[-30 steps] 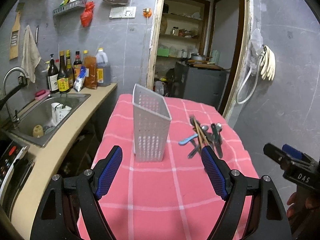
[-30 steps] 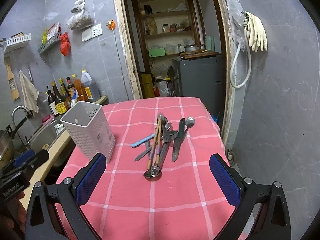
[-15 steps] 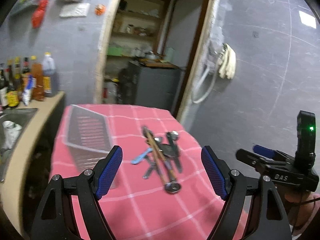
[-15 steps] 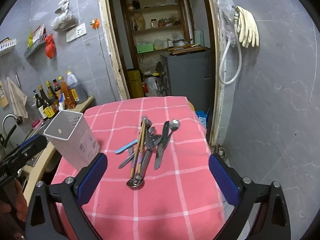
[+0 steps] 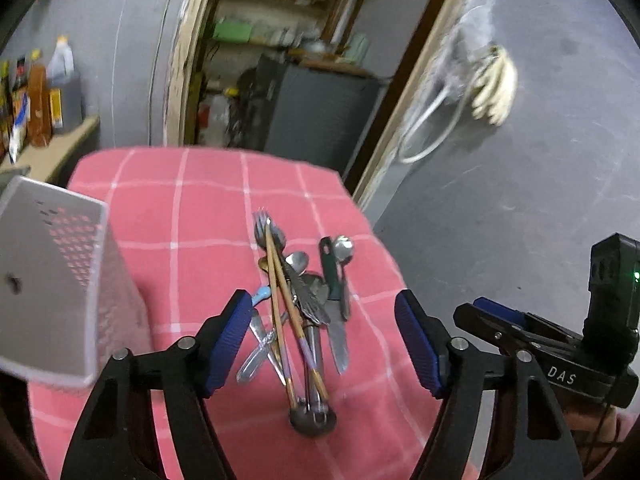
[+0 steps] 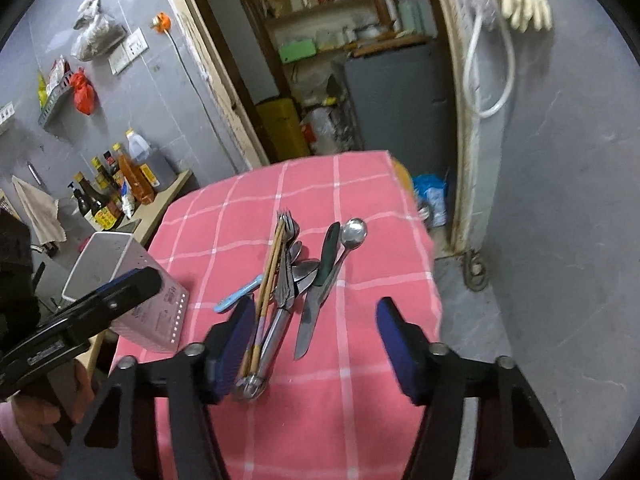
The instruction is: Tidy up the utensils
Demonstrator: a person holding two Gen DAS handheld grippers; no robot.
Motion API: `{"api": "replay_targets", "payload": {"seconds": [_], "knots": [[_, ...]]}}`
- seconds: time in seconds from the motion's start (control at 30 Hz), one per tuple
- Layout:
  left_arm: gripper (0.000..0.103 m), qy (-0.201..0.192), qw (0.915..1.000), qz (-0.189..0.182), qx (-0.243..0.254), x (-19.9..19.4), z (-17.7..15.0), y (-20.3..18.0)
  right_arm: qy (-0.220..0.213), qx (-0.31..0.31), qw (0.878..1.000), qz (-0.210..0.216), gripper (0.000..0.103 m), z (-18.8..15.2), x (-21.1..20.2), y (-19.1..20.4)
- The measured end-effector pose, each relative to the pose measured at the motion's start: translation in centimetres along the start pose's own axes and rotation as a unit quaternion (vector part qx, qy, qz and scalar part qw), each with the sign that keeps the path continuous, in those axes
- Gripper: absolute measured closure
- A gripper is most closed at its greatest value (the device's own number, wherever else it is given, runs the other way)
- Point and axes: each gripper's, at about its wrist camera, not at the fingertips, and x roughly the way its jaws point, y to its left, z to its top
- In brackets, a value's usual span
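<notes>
The left gripper (image 5: 323, 342) tilts downward over the near part of the tabletop, its blue pads (image 5: 226, 338) apart and pressing on nothing; its jaws have just been closing a little. The right gripper (image 6: 312, 346) tilts down likewise beside it, nearer the table's right edge, pads (image 6: 394, 340) apart and free, jaws just closed further and narrower than the left's. A hand (image 6: 38, 416) in a pink sleeve grips the left gripper's handle.
</notes>
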Motion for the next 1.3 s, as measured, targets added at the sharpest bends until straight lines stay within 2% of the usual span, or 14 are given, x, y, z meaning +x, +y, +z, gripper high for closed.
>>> {"api": "replay_targets", "payload": {"seconds": [0.07,0.27,0.37,0.53,0.83,1.0,1.2,1.23,1.27,1.3], "knots": [[0.047,0.020,0.9996,0.004,-0.019,2.3,0.5,0.8,0.015,-0.004,1.000,0.011,0.054,0.8,1.8,-0.9],[0.057,0.073,0.9940,0.026,-0.078,9.2,2.2,3.9,0.053,-0.023,0.998,0.035,0.069,3.4,7.2,-4.2],[0.064,0.098,0.9896,0.036,-0.099,11.9,2.9,5.7,0.073,-0.029,0.996,0.040,0.069,4.6,9.9,-5.6],[0.066,0.142,0.9817,0.040,-0.121,14.7,3.6,7.9,0.104,-0.032,0.992,0.060,0.069,6.1,13.8,-7.3],[0.069,0.180,0.9757,0.029,-0.122,15.7,4.4,9.4,0.134,-0.063,0.983,0.104,0.069,8.5,18.4,-8.2],[0.078,0.197,0.9724,0.038,-0.120,15.6,4.5,9.0,0.148,-0.072,0.978,0.129,0.069,9.0,20.2,-8.6],[0.092,0.218,0.9655,0.020,-0.141,16.2,4.7,8.7,0.148,-0.084,0.976,0.138,0.070,9.2,20.5,-8.2],[0.094,0.221,0.9646,0.018,-0.142,16.3,4.8,8.7,0.149,-0.083,0.975,0.140,0.072,9.2,20.5,-8.2],[0.094,0.224,0.9635,0.016,-0.146,16.4,4.9,8.6,0.153,-0.080,0.975,0.142,0.080,9.2,20.7,-8.2],[0.095,0.225,0.9620,0.013,-0.153,16.4,5.0,8.8,0.157,-0.076,0.975,0.138,0.084,9.1,20.8,-8.2]]}}
